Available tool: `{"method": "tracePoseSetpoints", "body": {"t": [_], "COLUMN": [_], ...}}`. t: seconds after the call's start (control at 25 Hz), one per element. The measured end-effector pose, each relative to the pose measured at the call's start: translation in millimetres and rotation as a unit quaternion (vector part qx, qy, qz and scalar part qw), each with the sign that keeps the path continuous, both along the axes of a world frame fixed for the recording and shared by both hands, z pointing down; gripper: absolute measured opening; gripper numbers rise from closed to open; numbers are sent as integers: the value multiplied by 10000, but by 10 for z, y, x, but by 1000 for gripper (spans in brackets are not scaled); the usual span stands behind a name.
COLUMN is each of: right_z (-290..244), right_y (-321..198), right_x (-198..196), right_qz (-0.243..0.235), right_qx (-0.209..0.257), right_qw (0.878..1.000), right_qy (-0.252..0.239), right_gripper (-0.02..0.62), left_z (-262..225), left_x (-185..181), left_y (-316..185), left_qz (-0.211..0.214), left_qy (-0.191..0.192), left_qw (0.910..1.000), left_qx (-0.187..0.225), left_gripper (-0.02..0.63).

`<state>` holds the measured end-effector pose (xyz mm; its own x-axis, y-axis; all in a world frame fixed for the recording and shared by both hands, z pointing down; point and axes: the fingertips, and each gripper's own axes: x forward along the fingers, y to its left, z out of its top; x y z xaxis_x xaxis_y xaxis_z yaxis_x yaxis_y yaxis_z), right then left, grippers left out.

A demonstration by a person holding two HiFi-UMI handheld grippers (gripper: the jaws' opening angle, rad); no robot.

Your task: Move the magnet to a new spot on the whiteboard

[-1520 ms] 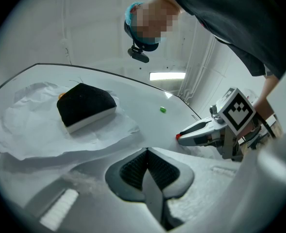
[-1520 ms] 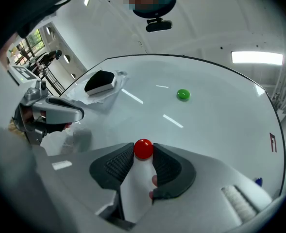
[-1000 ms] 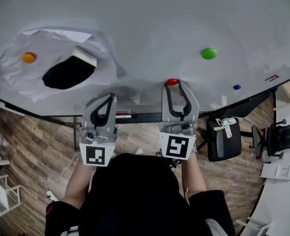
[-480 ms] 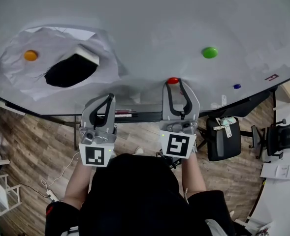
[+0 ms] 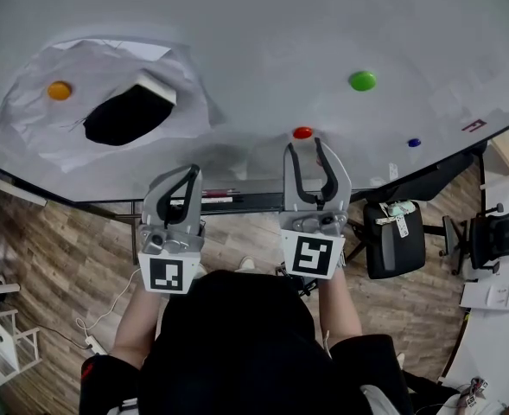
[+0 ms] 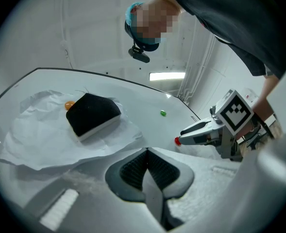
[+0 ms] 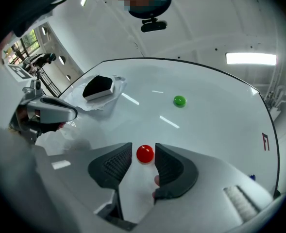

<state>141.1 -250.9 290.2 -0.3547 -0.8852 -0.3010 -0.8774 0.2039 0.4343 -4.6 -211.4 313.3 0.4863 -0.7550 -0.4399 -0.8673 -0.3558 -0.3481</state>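
Red magnet (image 5: 302, 132) on whiteboard (image 5: 263, 24), loose between right tool (image 5: 304, 146) jaws just opening, left tool (image 5: 194, 171) closed, empty

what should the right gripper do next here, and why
Probably draw the right gripper straight back off the whiteboard. Its jaws have just been opening and now stand apart with the red magnet between them, a gap on each side, so it looks released. If it has not been moved yet, close on it instead.
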Motion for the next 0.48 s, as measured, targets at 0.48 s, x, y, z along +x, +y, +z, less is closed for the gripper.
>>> {"method": "tracePoseSetpoints", "body": {"t": [0.48], "right_z": [-44], "right_y": [330], "right_x": [-98], "right_qz": [-200], "right_qx": [34], "right_qw": [9997], "right_qy": [-96], "right_gripper": [83], "left_z": [-64], "left_x": [50], "left_y": [221], "left_qz": [185], "left_qy": [-22], "left_qw": [9998], "left_qx": [82], "left_gripper": [2]}}
